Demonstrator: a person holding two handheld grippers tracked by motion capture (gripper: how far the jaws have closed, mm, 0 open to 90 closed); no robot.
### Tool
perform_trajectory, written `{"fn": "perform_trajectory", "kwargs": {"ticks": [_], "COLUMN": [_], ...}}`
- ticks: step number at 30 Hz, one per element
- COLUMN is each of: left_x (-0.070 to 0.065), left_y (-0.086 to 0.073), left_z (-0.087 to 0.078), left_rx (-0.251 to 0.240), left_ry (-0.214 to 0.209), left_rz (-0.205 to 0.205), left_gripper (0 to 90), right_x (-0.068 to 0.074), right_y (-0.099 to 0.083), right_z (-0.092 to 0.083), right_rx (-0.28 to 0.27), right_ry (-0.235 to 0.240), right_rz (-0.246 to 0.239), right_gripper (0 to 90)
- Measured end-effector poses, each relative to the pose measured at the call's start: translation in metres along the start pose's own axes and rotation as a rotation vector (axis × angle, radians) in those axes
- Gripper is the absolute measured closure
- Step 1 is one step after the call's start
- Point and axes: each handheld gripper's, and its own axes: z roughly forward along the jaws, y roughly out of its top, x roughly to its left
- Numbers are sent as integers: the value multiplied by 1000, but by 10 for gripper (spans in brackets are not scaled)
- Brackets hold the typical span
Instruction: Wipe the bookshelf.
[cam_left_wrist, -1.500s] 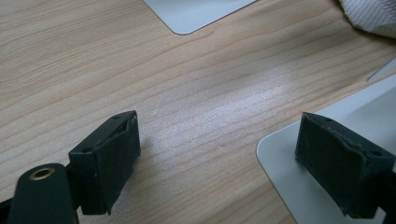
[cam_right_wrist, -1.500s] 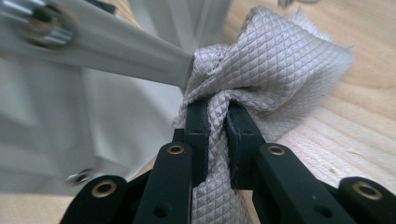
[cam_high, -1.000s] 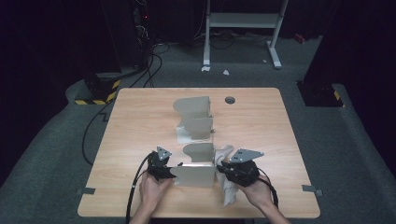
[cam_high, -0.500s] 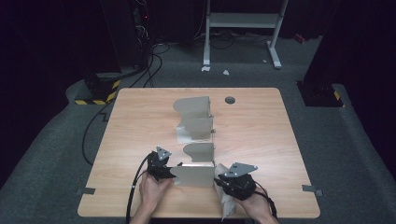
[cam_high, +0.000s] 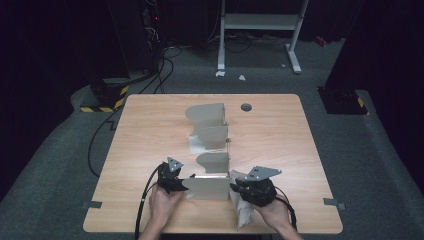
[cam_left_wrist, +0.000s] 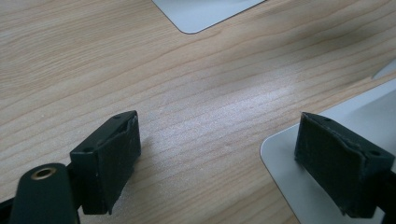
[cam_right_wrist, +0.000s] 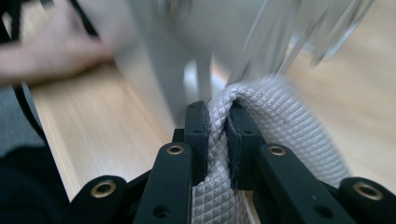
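Observation:
A grey metal rack (cam_high: 212, 131) with several upright curved panels stands in the middle of the wooden table (cam_high: 280, 140). Its nearest panel (cam_high: 209, 188) sits between my two grippers. My left gripper (cam_high: 182, 184) is at that panel's left end and stands open (cam_left_wrist: 219, 128), one pad over a grey sheet's rounded corner (cam_left_wrist: 280, 161). My right gripper (cam_high: 235, 189) is at the panel's right end, shut (cam_right_wrist: 217, 123) on a white quilted cloth (cam_right_wrist: 285, 123). The cloth (cam_high: 243, 214) hangs down to the table's near edge. The right gripper view is motion-blurred.
A round grommet hole (cam_high: 245, 107) lies in the tabletop behind the rack. Tape strips mark the near corners (cam_high: 332, 202). Off the table are floor cables (cam_high: 160, 65), a yellow-black striped block (cam_high: 102, 97) and a white stand (cam_high: 260, 22).
My right gripper with the cloth slid a little left and towards the near edge, then eased back beside the near panel. The left gripper has stayed put.

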Motion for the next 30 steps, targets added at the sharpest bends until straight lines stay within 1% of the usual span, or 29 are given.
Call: {"fn": "perform_trajectory", "kwargs": {"ticks": [1,2,3,4,6,10,12,13,14,15,16,17,18,19,20,22,24,26,29,30], "left_x": [0,0,0,0,0,0,-1,-1,-1,-1,-1,-1,0,-1,0,0,0,0,0,0], "left_y": [0,0,0,0,0,0,0,0,0,0,0,0,0,0,0,0,0,0,0,0], "left_z": [0,0,0,0,0,0,0,0,0,0,0,0,0,0,0,0,0,0,0,0], "left_rx": [0,0,-1,-1,-3,-6,-6,-5,-5,-5,-6,-6,-6,-6,-6,-6,-6,-6,-6,-6], "left_ry": [0,0,0,0,-3,-7,-7,-7,-7,-7,-7,-7,-8,-8,-8,-8,-9,-9,-10,-10], "left_rz": [0,0,0,0,-1,3,2,3,3,3,2,2,3,4,4,5,4,5,5,5], "left_gripper": [146,148,148,148,153,159,159,159,159,162,162,162,163,163,163,164,164,164,166,166], "right_x": [-1,-1,-1,-1,-6,-9,-12,-13,-14,-14,-17,-17,-17,-16,-17,-17,-20,-25,-33,-33], "right_y": [11,11,16,16,15,10,3,-3,-7,-7,-18,-18,-26,-29,-31,-32,-30,-23,-13,-13], "right_z": [-6,-6,-7,-7,-6,-3,6,14,18,18,27,27,35,36,38,40,40,37,31,31], "right_rx": [-23,-23,-22,-25,-33,-44,-20,12,29,29,64,64,95,102,118,123,128,108,86,86], "right_ry": [-4,-4,-30,-35,-18,-13,9,7,10,10,37,37,38,31,40,43,39,34,11,11], "right_rz": [-13,-13,-38,-42,-21,4,29,39,43,43,75,75,80,79,80,78,76,88,97,97], "right_gripper": [803,803,804,803,803,806,809,810,810,810,810,810,814,813,813,812,812,812,812,812]}}
